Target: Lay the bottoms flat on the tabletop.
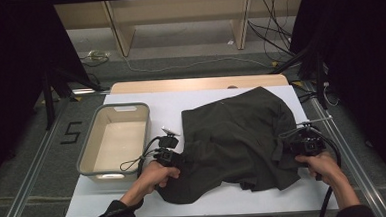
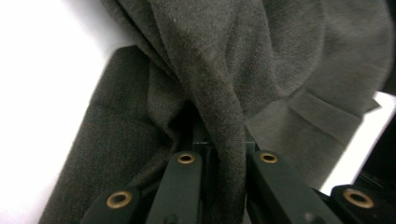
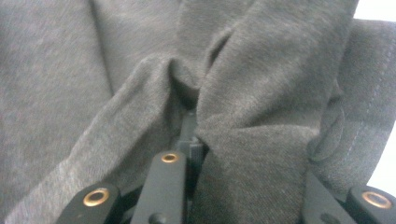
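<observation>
Both the left gripper point(image 1: 176, 158) and right gripper point(image 1: 294, 147) are clamped on the crumpled dark grey woven garment point(image 1: 237, 136). It remains unfolded, and the grey plastic basket point(image 1: 93, 143) stands empty beside it.

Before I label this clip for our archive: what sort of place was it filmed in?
Most likely a lab or recording setup, not a home. A white sheet covers the table, black curtains hang at both sides, loose cables trail over the floor, and a "5" is taped beside the table.

Dark grey garment point(image 1: 242, 136) crumpled, spread on white tbl.
</observation>
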`<move>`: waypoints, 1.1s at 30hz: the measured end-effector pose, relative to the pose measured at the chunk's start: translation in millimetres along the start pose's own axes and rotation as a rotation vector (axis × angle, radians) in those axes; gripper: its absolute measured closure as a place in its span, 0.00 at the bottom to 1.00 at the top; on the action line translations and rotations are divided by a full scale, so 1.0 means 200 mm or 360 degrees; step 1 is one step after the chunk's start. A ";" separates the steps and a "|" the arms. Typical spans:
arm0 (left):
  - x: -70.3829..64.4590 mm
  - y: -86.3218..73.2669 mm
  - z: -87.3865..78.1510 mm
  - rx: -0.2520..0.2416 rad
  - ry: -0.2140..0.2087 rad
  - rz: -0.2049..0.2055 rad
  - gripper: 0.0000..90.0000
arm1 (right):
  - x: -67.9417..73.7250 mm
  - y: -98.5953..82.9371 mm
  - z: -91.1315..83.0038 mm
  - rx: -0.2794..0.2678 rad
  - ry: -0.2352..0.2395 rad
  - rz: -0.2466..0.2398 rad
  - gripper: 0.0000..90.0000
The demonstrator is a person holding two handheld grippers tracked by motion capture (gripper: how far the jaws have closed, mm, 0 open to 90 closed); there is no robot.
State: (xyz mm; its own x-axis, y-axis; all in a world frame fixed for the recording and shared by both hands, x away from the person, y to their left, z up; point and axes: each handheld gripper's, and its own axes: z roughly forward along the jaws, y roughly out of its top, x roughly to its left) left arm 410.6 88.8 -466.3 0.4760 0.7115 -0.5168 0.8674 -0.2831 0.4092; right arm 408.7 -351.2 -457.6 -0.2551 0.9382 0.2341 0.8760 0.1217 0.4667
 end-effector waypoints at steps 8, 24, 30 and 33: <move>-0.07 -0.08 -0.01 0.0061 0.0002 0.0112 0.93 | 0.08 -0.13 -0.09 0.0040 0.0090 -0.0063 0.86; -0.06 -0.01 -0.21 -0.0233 0.0178 0.0139 0.38 | 0.06 -0.16 -0.30 -0.0270 -0.0095 -0.0063 0.37; -0.06 0.03 -0.15 -0.0212 0.0208 0.0136 0.35 | -0.01 -0.03 -0.28 -0.0271 -0.0230 -0.0015 0.30; -0.04 0.06 -0.08 -0.0177 0.0229 0.0130 0.35 | -0.03 0.02 -0.28 -0.0259 -0.0382 -0.0015 0.26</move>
State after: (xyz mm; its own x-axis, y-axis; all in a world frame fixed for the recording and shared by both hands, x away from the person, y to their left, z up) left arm 415.4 90.1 -444.8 0.5115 0.7759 -0.3693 0.8018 -0.2764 0.5299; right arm 390.6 -374.6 -409.0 -0.1416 0.9895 0.0298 0.7921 0.0952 0.6029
